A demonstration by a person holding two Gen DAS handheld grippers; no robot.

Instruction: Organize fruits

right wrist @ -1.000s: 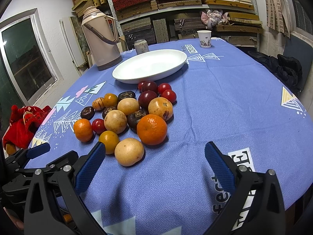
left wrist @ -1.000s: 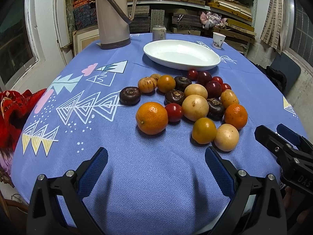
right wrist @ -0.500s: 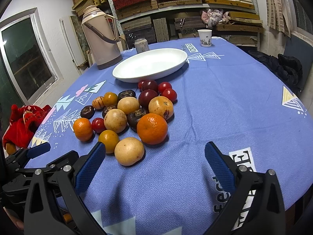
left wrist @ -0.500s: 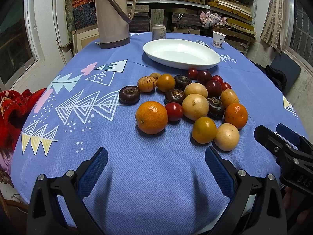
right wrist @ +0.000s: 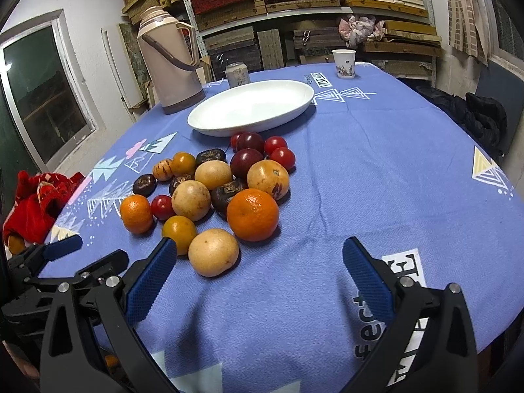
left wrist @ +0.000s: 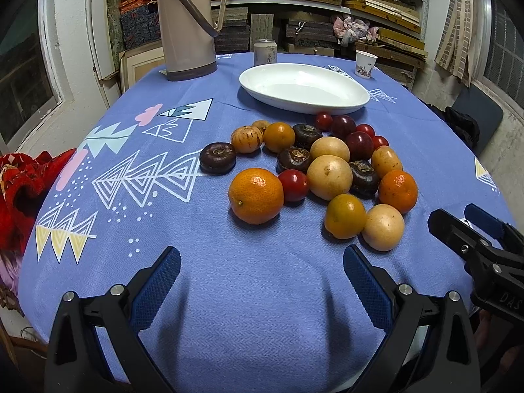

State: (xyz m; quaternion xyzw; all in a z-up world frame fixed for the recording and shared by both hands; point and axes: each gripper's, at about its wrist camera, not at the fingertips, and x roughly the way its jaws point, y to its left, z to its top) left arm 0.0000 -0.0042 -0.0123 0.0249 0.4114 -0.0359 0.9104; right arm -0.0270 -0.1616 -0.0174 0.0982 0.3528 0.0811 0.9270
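Note:
A pile of fruits lies on the blue tablecloth (left wrist: 249,294): a large orange (left wrist: 255,195), a second orange (right wrist: 252,214), pale round fruits (right wrist: 213,252), dark water chestnuts (left wrist: 217,157), plums (right wrist: 246,162) and cherry tomatoes (left wrist: 294,185). Behind the pile sits an empty white oval plate (left wrist: 304,86) (right wrist: 252,106). My left gripper (left wrist: 262,267) hovers open, just short of the large orange, holding nothing. My right gripper (right wrist: 260,260) is also open, in front of the second orange and a pale fruit. Each gripper shows at the edge of the other's view.
A tall beige thermos (left wrist: 186,23) (right wrist: 168,62), a drink can (left wrist: 265,51) and a paper cup (right wrist: 343,64) stand at the table's far side. Red cloth (left wrist: 23,177) lies off the left edge. Shelves of stacked boxes fill the back wall.
Both cameras have drifted slightly; the fruits sit a little higher in view. Neither gripper has changed its opening, and no fruit has moved.

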